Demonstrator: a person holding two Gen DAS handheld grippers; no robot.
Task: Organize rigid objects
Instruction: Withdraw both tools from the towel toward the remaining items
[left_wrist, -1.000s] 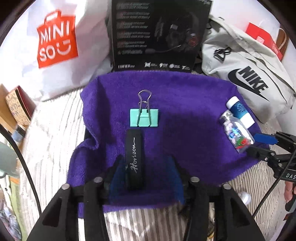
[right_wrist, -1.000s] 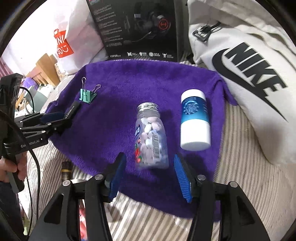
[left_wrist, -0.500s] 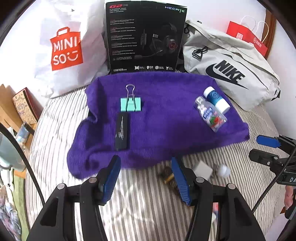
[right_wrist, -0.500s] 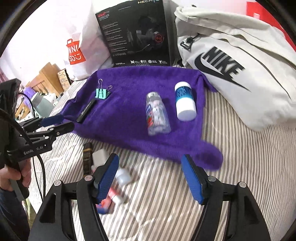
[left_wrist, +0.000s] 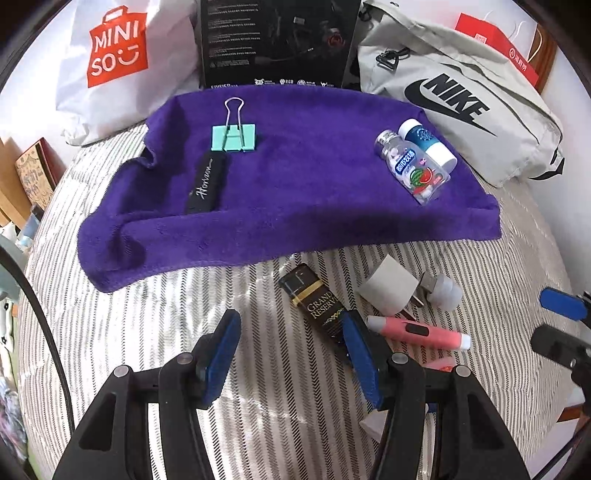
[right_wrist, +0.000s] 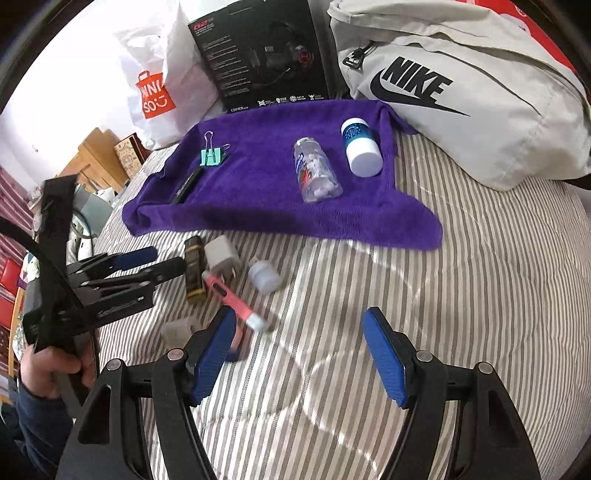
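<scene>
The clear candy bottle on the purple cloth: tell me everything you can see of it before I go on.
The clear candy bottle looks like transparent plastic with a silvery screw cap, shut, full of small white pieces. A blue label with a watermelon picture wraps its side. It lies on its side at the right of the purple cloth, cap pointing away. In the left wrist view it seems to touch the blue-and-white bottle; the right wrist view shows a gap. No gripper touches it.

A plush, matt purple towel (left_wrist: 295, 192) is seen ahead of the left gripper (left_wrist: 291, 354), whose blue pads (left_wrist: 221, 350) are ribbed and rubbery. Bare wire handles are carried by the mint clip (left_wrist: 233, 137). Just left of the right gripper (right_wrist: 299, 354), a glossy pink plastic pen (right_wrist: 231, 299) is laid on woven striped bedding (right_wrist: 461, 295). Beyond it, clear shiny plastic forms the bottle (right_wrist: 316, 170).
</scene>
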